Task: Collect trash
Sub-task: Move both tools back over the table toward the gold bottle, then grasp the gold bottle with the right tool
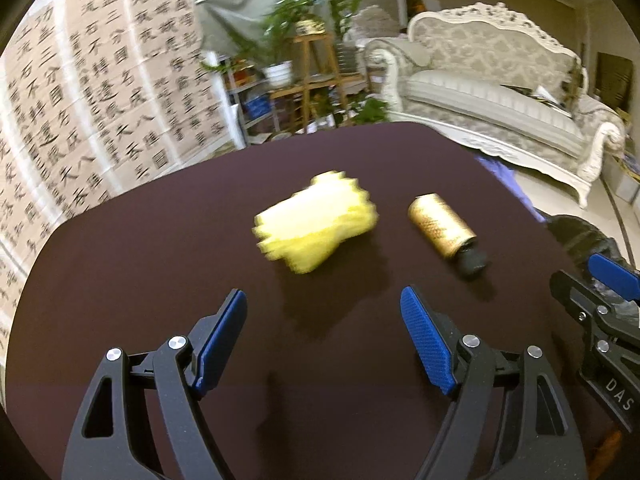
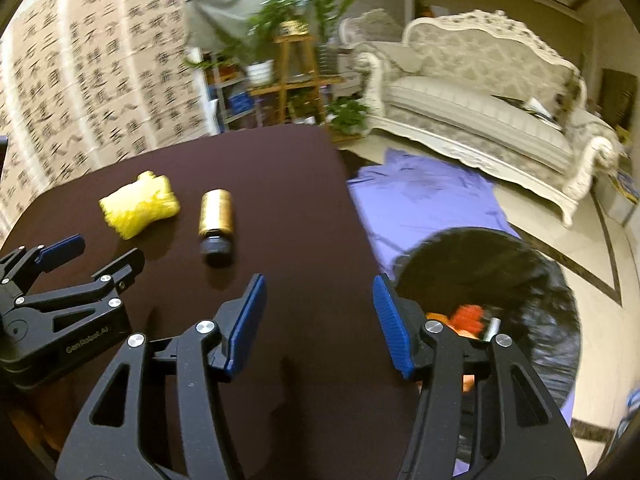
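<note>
Both wrist views look obliquely down, sharing the dark table (image 1: 160, 264)

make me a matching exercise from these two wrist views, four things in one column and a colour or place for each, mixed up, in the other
Things:
1. crumpled wrapper
2. bottle
3. trash bag
4. cloth

Descriptions:
A. purple, spread on the floor beside the table
B. yellow, lying on the dark table
C. black, open, beside the table's edge, with orange items inside
D. gold body with a black cap, lying on its side

Pairs: 1-B, 2-D, 3-C, 4-A
</note>
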